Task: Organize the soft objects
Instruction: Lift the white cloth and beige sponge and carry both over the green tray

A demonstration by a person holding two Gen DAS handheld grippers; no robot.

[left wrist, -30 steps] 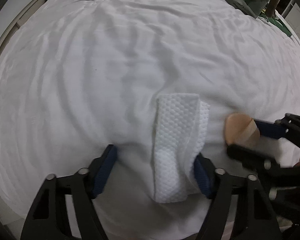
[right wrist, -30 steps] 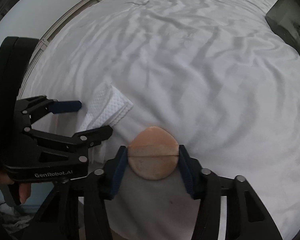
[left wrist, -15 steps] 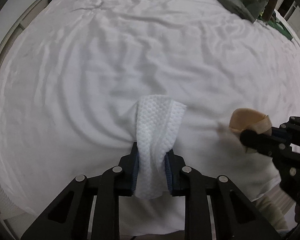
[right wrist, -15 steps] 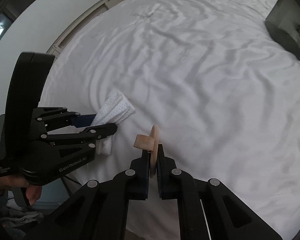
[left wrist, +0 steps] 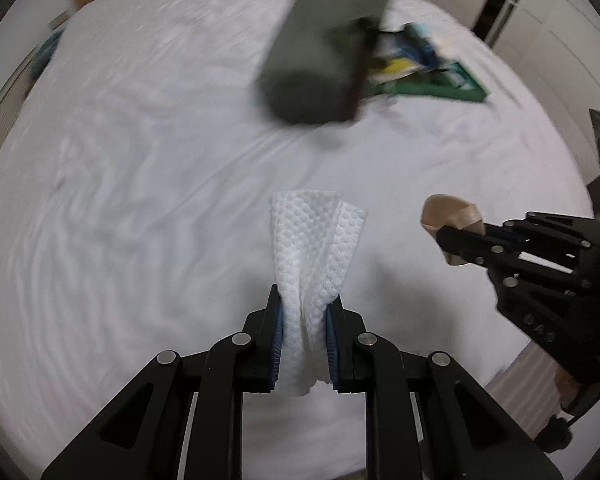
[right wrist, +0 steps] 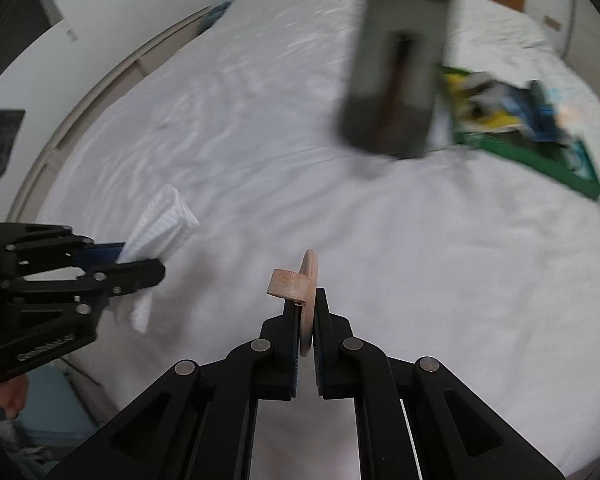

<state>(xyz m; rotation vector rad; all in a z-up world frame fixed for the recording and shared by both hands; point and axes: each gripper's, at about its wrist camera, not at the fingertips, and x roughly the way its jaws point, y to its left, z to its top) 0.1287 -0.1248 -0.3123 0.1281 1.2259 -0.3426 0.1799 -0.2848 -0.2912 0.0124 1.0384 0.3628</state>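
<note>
Cloth (left wrist: 312, 256) pinched in left gripper (left wrist: 303, 320), puff (right wrist: 306, 300) clamped edge-on in right gripper (right wrist: 306, 312); carry both level toward grey box (left wrist: 320, 52), grips firm.

Left tool (left wrist: 303, 312), bottom centre of the frame, clamped on a folded white textured cloth (left wrist: 314, 256) that rises between its blue pads. Right tool (left wrist: 450, 236), at the right edge, pinching a tan round pad (left wrist: 448, 212). White wrinkled bed sheet (left wrist: 140, 200) fills the background. Blurred dark grey box (left wrist: 320, 52), upper centre; green tray (left wrist: 432, 84) of mixed items, upper right.
</note>
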